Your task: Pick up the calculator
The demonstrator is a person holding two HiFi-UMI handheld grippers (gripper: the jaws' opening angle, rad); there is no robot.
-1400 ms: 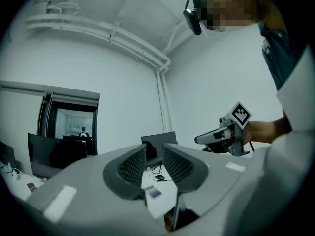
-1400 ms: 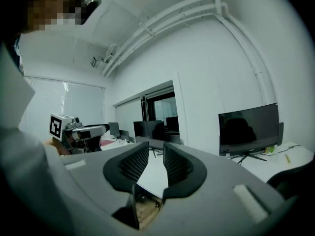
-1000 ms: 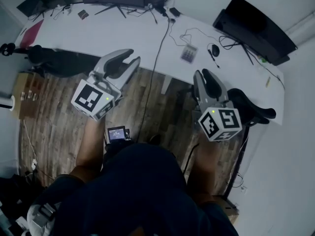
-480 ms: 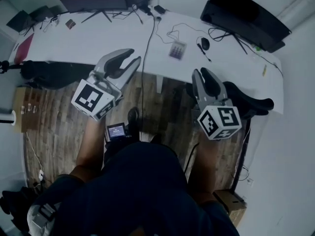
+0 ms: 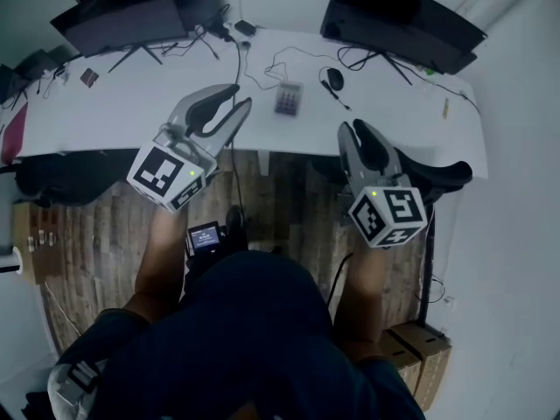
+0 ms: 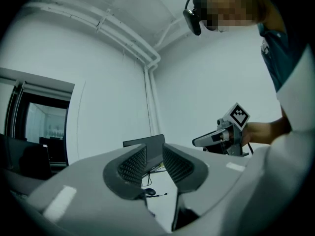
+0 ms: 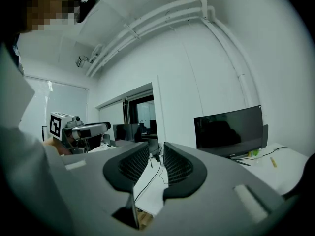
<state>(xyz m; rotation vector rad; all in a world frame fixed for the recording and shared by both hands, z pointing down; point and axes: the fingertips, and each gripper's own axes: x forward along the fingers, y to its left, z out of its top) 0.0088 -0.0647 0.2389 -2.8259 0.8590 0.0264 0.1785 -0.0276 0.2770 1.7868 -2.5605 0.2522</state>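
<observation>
The calculator (image 5: 288, 98) is small and grey and lies flat on the white desk (image 5: 175, 86), between cables. My left gripper (image 5: 241, 97) hovers at the desk's front edge, just left of the calculator and short of it. My right gripper (image 5: 354, 128) is held over the floor, right of the calculator and nearer to me. In the left gripper view the left gripper (image 6: 155, 154) shows only a narrow slit between its pads, with nothing in it. The right gripper (image 7: 156, 154) looks the same in the right gripper view. Neither gripper view shows the calculator.
Two dark monitors (image 5: 131, 11) (image 5: 402, 16) stand at the back of the desk, with a mouse (image 5: 333, 80) and loose cables near the calculator. A black chair (image 5: 442, 178) sits under the right end. Cardboard boxes (image 5: 416, 348) lie on the wooden floor (image 5: 105, 234).
The desk and calculator have slid left and nearer in the head view as the person walked up. Both grippers kept their pose and their narrow jaw gap.
</observation>
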